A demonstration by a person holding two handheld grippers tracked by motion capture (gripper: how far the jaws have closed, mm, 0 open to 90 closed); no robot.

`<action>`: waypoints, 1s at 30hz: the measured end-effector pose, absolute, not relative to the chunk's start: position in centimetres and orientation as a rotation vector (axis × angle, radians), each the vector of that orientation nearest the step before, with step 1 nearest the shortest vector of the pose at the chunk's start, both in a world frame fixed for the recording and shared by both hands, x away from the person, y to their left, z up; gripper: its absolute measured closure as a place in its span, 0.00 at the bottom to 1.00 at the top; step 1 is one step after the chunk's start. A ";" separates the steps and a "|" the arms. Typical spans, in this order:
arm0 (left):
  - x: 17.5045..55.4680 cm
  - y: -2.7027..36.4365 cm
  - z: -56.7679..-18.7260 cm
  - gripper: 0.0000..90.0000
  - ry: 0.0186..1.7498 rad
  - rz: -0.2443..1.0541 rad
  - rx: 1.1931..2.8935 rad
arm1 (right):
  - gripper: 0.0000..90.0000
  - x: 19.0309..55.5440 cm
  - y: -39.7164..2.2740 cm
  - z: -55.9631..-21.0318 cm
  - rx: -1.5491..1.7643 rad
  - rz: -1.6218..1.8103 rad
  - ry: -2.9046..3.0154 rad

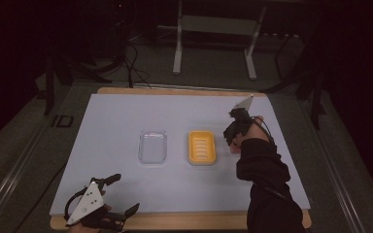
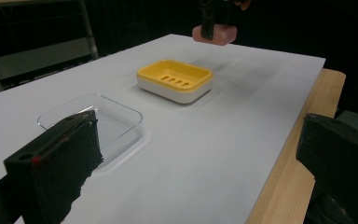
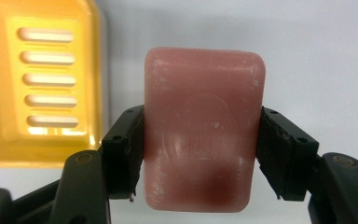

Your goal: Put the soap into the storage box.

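A pink bar of soap [image 3: 204,126] is clamped between the jaws of my right gripper [image 3: 200,149], held above the white table cover. From the left gripper view the soap [image 2: 214,34] hangs beyond the yellow soap dish [image 2: 175,78]. That dish [image 1: 201,147] has a slotted floor and lies just left of the right gripper [image 1: 234,132]. A clear plastic lid or tray [image 1: 153,146] lies flat to the dish's left. My left gripper [image 1: 121,194] rests open near the table's front left corner, with nothing between its fingers.
The white cover [image 1: 126,116] lies on a wooden board [image 1: 175,221] whose edge shows at the front. A metal stand [image 1: 213,29] and cables [image 1: 131,63] are on the dark floor behind the table.
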State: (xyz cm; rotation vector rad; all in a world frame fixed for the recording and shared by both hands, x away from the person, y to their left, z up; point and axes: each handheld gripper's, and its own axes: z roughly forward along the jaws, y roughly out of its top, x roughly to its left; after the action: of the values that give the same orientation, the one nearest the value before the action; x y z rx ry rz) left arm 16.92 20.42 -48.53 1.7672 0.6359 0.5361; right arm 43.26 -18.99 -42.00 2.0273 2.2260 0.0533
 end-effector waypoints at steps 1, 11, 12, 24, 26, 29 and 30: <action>16.9 20.4 -48.5 0.00 0.635 0.536 1.767 | 0.42 43.3 -18.6 -41.8 2.022 0.050 2.232; 16.8 20.4 -48.5 0.00 0.629 0.539 1.770 | 0.42 43.1 -14.8 -41.6 1.965 0.077 2.306; 16.8 20.4 -48.5 0.00 0.629 0.539 1.770 | 0.42 43.0 -14.0 -41.9 1.950 0.076 2.326; 16.8 20.5 -48.5 0.00 0.623 0.539 1.772 | 0.42 42.8 -11.2 -43.4 1.928 0.117 2.382; 16.8 20.4 -48.5 0.00 0.624 0.537 1.770 | 0.42 42.9 -10.5 -44.0 1.935 0.141 2.386; 16.8 20.5 -48.5 0.00 0.623 0.536 1.769 | 0.42 43.1 -9.9 -44.6 1.939 0.159 2.382; 16.8 20.4 -48.5 0.00 0.620 0.535 1.770 | 0.42 43.1 -9.8 -44.8 1.934 0.165 2.376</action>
State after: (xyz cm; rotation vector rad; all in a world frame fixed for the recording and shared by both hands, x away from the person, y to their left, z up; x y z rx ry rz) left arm 16.78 20.44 -48.46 1.7704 0.6198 0.5347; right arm 43.13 -9.78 -44.85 1.9345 2.3755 0.1650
